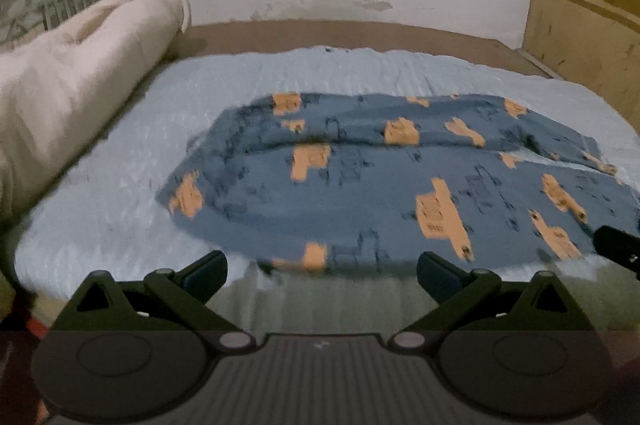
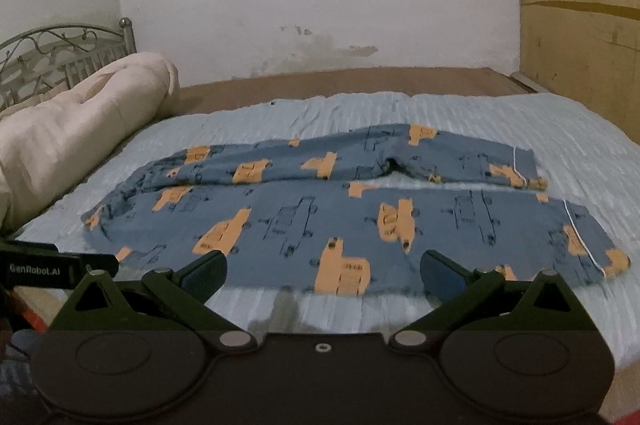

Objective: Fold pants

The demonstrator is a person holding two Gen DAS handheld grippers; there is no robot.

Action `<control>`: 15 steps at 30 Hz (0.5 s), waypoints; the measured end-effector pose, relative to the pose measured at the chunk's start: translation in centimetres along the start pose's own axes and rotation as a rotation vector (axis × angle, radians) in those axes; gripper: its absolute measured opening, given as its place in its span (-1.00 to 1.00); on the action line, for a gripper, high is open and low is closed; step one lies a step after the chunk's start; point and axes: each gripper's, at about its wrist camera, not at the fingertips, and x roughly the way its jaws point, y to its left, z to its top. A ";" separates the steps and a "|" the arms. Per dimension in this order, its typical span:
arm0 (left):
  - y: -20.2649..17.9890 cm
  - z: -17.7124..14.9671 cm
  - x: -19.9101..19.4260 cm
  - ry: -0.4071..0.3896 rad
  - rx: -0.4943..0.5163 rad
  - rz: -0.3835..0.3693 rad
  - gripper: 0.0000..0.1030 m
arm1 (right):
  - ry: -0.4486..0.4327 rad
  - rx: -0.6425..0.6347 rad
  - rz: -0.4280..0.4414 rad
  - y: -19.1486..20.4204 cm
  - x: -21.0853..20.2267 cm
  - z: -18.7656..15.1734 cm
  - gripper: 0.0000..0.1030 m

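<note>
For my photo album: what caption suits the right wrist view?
Open right hand-held gripper facing blue truck-print pants spread on a bed.

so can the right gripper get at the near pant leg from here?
Probably yes. The right gripper, jaws open, faces the near edge of the pants lying flat on the bedspread, with nothing between them.

Blue truck-print pants (image 2: 320,209) flat on pale bedspread (image 2: 540,129), right tongs (image 2: 323,271) spread wide

low wrist views, facing pants (image 1: 400,181), shared bed (image 2: 480,113)
</note>
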 end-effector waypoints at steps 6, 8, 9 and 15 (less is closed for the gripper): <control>1.0 3.5 2.2 -0.026 0.030 0.062 0.99 | -0.045 -0.020 -0.021 -1.1 2.8 1.5 0.99; 1.3 4.5 3.0 -0.035 0.050 0.091 0.99 | -0.058 -0.050 -0.029 -1.2 3.5 2.1 0.99; 1.5 4.8 3.4 -0.039 0.059 0.101 0.99 | -0.066 -0.078 -0.035 -1.3 4.0 2.4 0.99; 2.5 7.0 5.8 -0.055 0.102 0.143 0.99 | -0.098 -0.174 -0.046 -2.7 5.7 4.8 0.99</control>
